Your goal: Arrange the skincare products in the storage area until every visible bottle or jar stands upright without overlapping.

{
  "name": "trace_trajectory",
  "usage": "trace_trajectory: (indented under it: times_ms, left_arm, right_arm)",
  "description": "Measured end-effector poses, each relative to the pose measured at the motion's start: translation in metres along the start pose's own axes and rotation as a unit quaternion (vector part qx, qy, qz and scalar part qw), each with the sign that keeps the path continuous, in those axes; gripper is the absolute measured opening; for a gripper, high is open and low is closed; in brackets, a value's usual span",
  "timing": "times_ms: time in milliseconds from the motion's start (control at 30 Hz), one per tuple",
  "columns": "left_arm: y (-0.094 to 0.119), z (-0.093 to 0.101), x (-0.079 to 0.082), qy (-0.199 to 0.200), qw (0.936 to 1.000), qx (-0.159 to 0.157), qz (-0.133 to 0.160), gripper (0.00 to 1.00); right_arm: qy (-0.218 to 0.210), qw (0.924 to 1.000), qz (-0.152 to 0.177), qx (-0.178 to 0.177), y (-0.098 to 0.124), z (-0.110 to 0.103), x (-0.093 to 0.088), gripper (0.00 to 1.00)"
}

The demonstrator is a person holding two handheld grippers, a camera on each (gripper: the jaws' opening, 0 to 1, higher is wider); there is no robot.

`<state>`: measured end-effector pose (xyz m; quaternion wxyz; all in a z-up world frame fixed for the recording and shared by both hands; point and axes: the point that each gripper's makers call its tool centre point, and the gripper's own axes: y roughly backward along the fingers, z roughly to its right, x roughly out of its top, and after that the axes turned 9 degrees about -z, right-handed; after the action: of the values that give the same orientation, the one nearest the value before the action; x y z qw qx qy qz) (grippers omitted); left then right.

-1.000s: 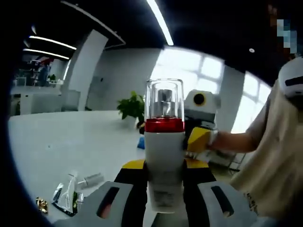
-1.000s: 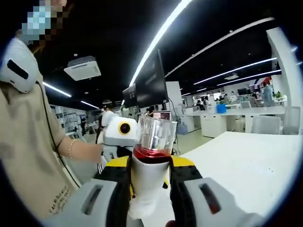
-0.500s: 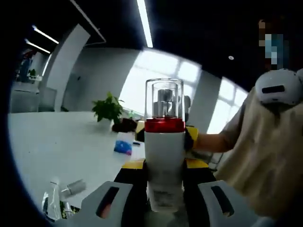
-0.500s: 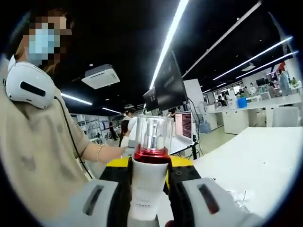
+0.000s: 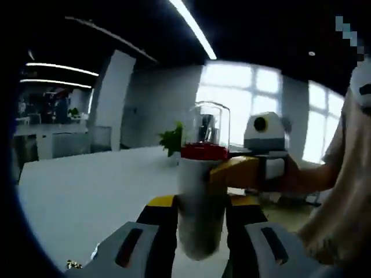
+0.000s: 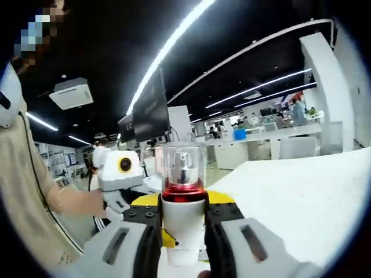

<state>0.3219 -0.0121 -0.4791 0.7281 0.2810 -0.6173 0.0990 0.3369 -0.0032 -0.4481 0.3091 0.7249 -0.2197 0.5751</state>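
A white pump bottle [image 5: 200,202] with a red collar and clear domed cap stands upright, clamped between the jaws of both the left gripper [image 5: 200,231] and the right gripper [image 6: 182,231], held up above the white desk [image 5: 87,191]. Blur softens its outline in the left gripper view.

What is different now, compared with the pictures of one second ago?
Little beyond the cameras swinging: the background and table items slid across both views. The white bottle with red collar stays upright, clamped by both the left gripper and the right gripper, whose yellow jaw now reaches across it in the left gripper view.
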Motion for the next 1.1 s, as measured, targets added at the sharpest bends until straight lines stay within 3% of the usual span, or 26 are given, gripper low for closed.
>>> trace_trajectory:
  times_ms: [100,167,233,333,467,533,633,700,767,833,933,967,1100]
  left_arm:
    - [-0.006,-0.002,-0.002,-0.023,0.9973,0.069,-0.010,0.25]
    - [-0.009,-0.004,-0.002,-0.022,0.9949,0.098,-0.008,0.26]
    - [-0.012,-0.006,-0.003,-0.032,0.9921,0.120,-0.012,0.26]
    - [-0.015,-0.008,-0.006,-0.019,0.9920,0.124,-0.014,0.26]
    - [-0.017,-0.005,-0.010,-0.001,0.9954,0.095,-0.013,0.24]
    - [-0.016,-0.004,-0.011,0.005,0.9967,0.080,-0.016,0.24]
    - [-0.016,-0.003,-0.013,-0.023,0.9975,0.059,-0.030,0.24]
    - [-0.016,0.004,-0.013,-0.037,0.9985,0.027,-0.031,0.24]
    - [-0.015,0.015,-0.014,-0.020,0.9994,-0.015,-0.024,0.24]
    - [-0.015,0.029,-0.018,-0.034,0.9973,-0.059,-0.028,0.24]
    - [-0.016,0.041,-0.025,-0.049,0.9938,-0.094,-0.033,0.24]
    - [-0.015,0.047,-0.028,-0.049,0.9912,-0.118,-0.034,0.24]
    - [-0.017,0.059,-0.034,-0.054,0.9847,-0.162,-0.032,0.24]
  right_arm:
    - [0.026,0.9983,0.006,-0.051,0.000,0.002,0.000,0.26]
    - [0.004,0.9971,0.018,-0.074,0.001,0.004,0.000,0.26]
    - [-0.006,0.9962,0.024,-0.083,0.002,0.007,-0.002,0.26]
    - [0.007,0.9946,0.026,-0.100,0.005,0.007,-0.005,0.26]
    - [0.039,0.9936,0.020,-0.104,0.008,0.006,-0.007,0.27]
    - [0.039,0.9957,0.023,-0.081,0.009,0.005,-0.008,0.27]
    - [0.018,0.9989,0.028,-0.035,0.012,0.002,-0.009,0.27]
    - [0.047,0.9983,0.033,-0.007,0.014,-0.002,-0.008,0.29]
    - [0.064,0.9971,0.028,0.028,0.020,-0.006,-0.010,0.30]
    - [0.074,0.9944,0.013,0.074,0.026,-0.012,-0.015,0.32]
    - [0.099,0.9878,-0.012,0.119,0.034,-0.018,-0.024,0.34]
    - [0.095,0.9869,-0.023,0.129,0.036,-0.020,-0.027,0.34]
    - [0.113,0.9814,-0.037,0.151,0.044,-0.024,-0.034,0.33]
